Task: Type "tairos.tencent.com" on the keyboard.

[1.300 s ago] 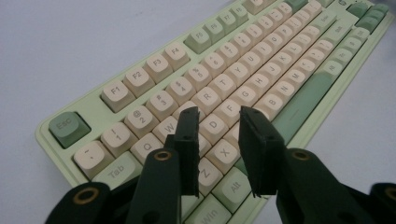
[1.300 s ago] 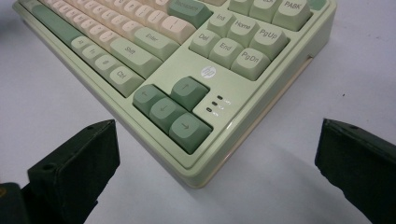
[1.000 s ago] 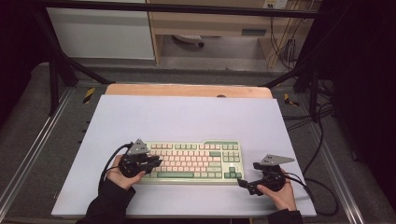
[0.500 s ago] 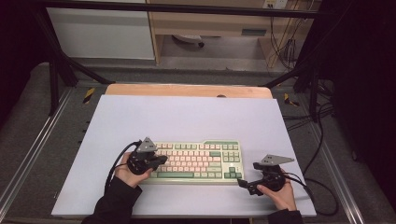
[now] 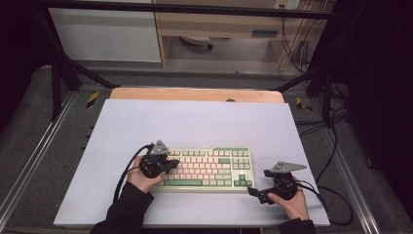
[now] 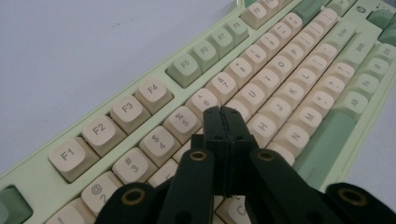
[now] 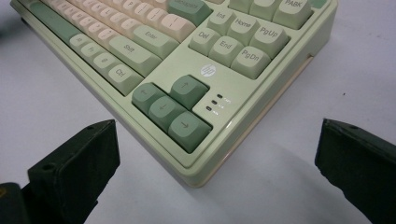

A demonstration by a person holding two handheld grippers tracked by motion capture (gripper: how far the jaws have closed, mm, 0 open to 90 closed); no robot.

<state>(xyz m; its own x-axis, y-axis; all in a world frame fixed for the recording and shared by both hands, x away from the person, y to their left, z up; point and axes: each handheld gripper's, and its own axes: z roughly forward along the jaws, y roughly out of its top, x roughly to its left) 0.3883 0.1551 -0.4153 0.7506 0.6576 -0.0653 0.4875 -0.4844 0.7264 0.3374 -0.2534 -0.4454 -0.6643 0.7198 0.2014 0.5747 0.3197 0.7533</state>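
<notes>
Sitting near the front edge of the white surface point(image 5: 195, 122), slightly right of its middle, the keyboard point(image 5: 207, 168) has the left gripper point(image 6: 223, 114) poised over its letter keys with jaws pressed together on nothing, so key-pressing looks barely begun. Off the keyboard's front right corner, the right gripper point(image 5: 254, 191) waits with jaws wide (holding nothing). Beyond lie a wooden strip point(image 5: 195, 94), a dark frame and cables.
</notes>
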